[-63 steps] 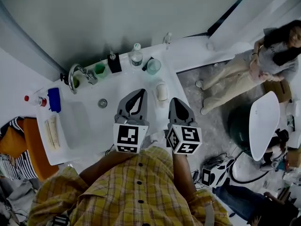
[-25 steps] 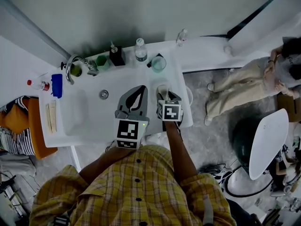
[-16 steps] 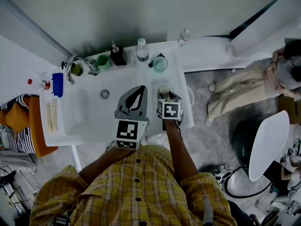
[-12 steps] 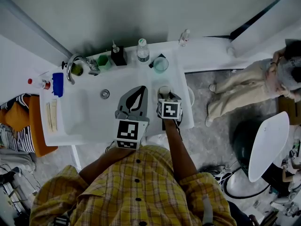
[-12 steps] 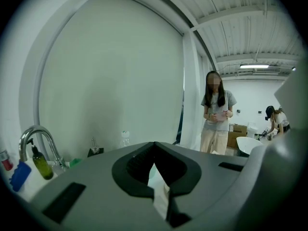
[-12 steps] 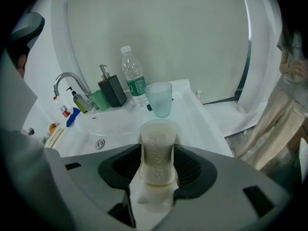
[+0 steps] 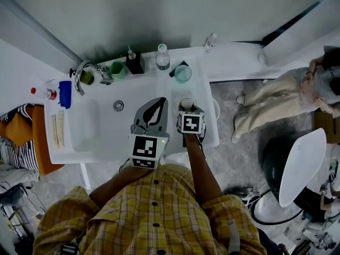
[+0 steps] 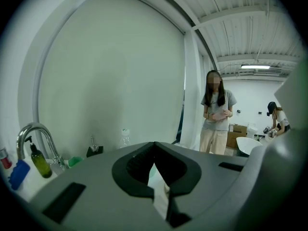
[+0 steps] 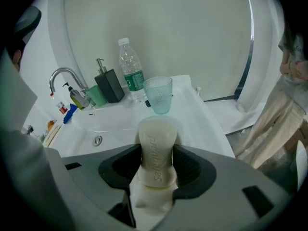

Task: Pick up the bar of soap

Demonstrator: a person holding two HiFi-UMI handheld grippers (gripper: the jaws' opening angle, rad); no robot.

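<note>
The right gripper (image 9: pixel 157 170) is holding the soap (image 9: pixel 156 138), its fingers closed on the long sides. The soap's long axis is pointing forward over the worktop (image 9: pixel 204 126). The left gripper (image 8: pixel 154 148), fingers together, is hovering empty alongside.

place: mock bathroom, studio hall | cues: sink (image 7: pixel 87 127), faucet (image 8: pixel 32 126), bare ceiling (image 8: pixel 240 28)
</note>
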